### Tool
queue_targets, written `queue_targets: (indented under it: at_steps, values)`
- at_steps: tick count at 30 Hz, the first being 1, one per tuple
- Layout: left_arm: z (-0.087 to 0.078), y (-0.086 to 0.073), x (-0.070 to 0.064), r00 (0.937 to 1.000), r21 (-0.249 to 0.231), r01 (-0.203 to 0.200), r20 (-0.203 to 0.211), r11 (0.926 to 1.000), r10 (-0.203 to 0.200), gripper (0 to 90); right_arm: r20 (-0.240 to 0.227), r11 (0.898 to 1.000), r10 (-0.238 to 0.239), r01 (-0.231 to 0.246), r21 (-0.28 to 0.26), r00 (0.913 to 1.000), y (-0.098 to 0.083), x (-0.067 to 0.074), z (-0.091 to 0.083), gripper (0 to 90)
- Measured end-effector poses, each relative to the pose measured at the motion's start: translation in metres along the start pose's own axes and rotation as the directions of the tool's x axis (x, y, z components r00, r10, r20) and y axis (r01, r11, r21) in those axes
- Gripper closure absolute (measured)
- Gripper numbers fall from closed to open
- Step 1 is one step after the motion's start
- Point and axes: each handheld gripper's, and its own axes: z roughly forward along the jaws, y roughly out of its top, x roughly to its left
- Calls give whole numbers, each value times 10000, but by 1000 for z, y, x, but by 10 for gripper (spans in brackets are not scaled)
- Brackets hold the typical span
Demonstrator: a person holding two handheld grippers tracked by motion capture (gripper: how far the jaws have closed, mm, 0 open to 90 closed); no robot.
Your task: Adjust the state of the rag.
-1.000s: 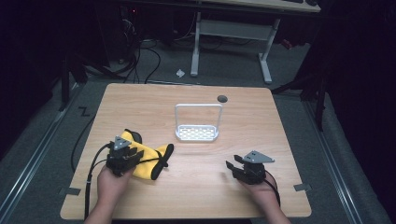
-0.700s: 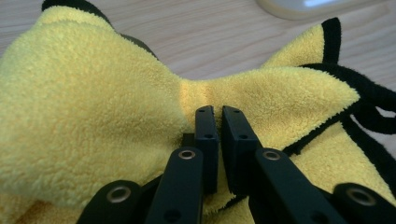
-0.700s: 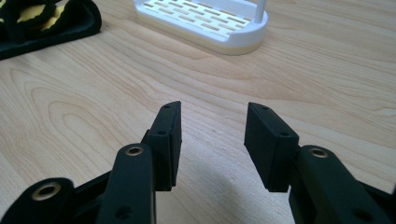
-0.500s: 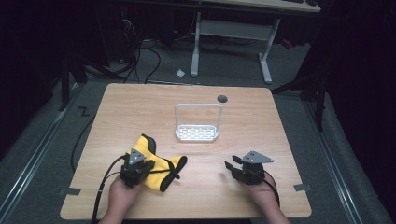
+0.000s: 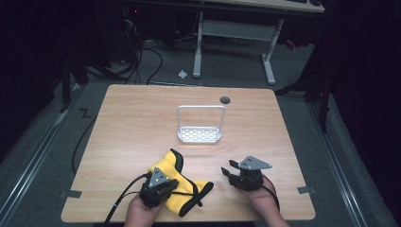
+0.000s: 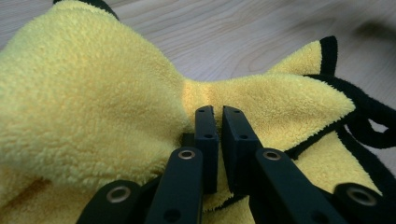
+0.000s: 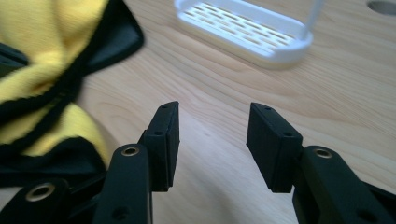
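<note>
Left tongs (image 5: 166, 185): pressed together on a fold of the yellow fleece cloth with black trim (image 5: 187, 187); in the left gripper view the two black pads (image 6: 207, 140) stand almost touching with a pinch of yellow pile caught between them; your grip is made.

Right tongs (image 5: 235, 173): spread, nothing between the pads, hovering low over bare wood; the right gripper view has the cloth's black-edged corner (image 7: 116, 32) off to the left of its jaws, near but apart.

Cloth: bunched at the near edge of the light wooden table (image 5: 137, 123), nearer you than the white slotted plastic tray with a wire hoop handle (image 5: 199, 135) and to its left; its long axis runs roughly across the table, one end rising toward the tray, the free end (image 5: 204, 189) pointing at the right tongs; your right hand is the nearer one to that free end, so any spreading or folding turns on reaching leftward for it.

Change from the earlier frames: the cloth lay farther left of the tray, and you have dragged it rightward and toward yourself; the left jaws closed down on it; your right hand has kept its place.
</note>
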Motion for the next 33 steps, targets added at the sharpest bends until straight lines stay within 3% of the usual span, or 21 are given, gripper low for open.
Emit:
queue_targets:
  at_steps: [4,9,11,13,16,17,20,21,22,24,27,33]
  values:
    - [-6,3,-1,10000,-148,54,-31,9999,-54,810,-549,9973,-713,701,-227,9959,7,29,1,545]
    - [-17,8,-7,9999,-579,-75,68,9983,79,691,-1263,9946,-1033,1035,-51,9866,10,54,10,554]
    - [-21,10,-16,9988,-815,-140,454,9966,177,598,-1395,9922,-1210,1241,136,9828,10,62,16,566]
    - [-17,10,-23,9968,-680,-177,762,9975,229,517,-1456,9902,-1296,1358,338,9808,10,66,22,574]
    - [-10,8,-30,9960,-468,-492,718,9977,525,431,-1545,9877,-1315,1427,634,9792,9,68,32,584]
    - [-1,5,-35,9956,-140,-688,627,9975,696,400,-1573,9868,-1291,1426,772,9791,8,68,36,592]
    - [5,2,-41,9944,11,-998,359,9950,997,374,-1656,9839,-1324,1499,976,9773,7,69,40,613]
    - [6,2,-43,9922,58,-1232,170,9924,1231,367,-1674,9789,-1383,1604,1263,9761,4,70,43,680]
    - [6,2,-43,9922,58,-1232,170,9924,1231,371,-1674,9789,-1383,1604,1263,9761,4,70,43,680]
    - [5,2,-42,9920,96,-1263,85,9919,1262,390,-1731,9757,-1529,1765,1301,9730,5,71,41,810]
    - [3,2,-41,9916,114,-1292,-46,9915,1293,398,-1518,9760,-1670,1852,1149,9742,6,70,36,830]
    - [1,1,-41,9893,104,-1440,-205,9895,1441,410,-1041,9855,-1252,1358,1019,9866,6,55,25,832]
